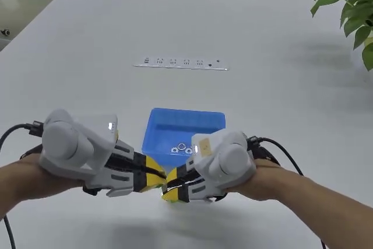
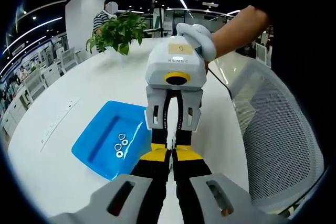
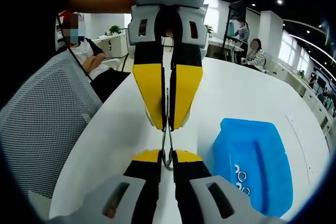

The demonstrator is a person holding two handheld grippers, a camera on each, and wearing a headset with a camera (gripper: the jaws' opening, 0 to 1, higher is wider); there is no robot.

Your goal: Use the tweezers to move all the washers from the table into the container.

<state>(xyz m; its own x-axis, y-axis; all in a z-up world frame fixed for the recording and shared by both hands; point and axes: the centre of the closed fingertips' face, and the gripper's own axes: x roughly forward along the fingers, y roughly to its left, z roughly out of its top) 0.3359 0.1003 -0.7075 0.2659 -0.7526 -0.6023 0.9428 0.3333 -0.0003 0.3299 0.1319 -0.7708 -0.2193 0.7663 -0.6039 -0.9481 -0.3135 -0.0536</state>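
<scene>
Spanning left gripper [image 3: 167, 125] and right gripper [image 3: 167, 156], tweezers [image 3: 166, 141] appear in right gripper view

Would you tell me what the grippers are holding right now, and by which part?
The tweezers, held by both grippers: the right gripper has its jaws shut on the rounded end, and the left gripper has its jaws shut on the arms further along.
</scene>
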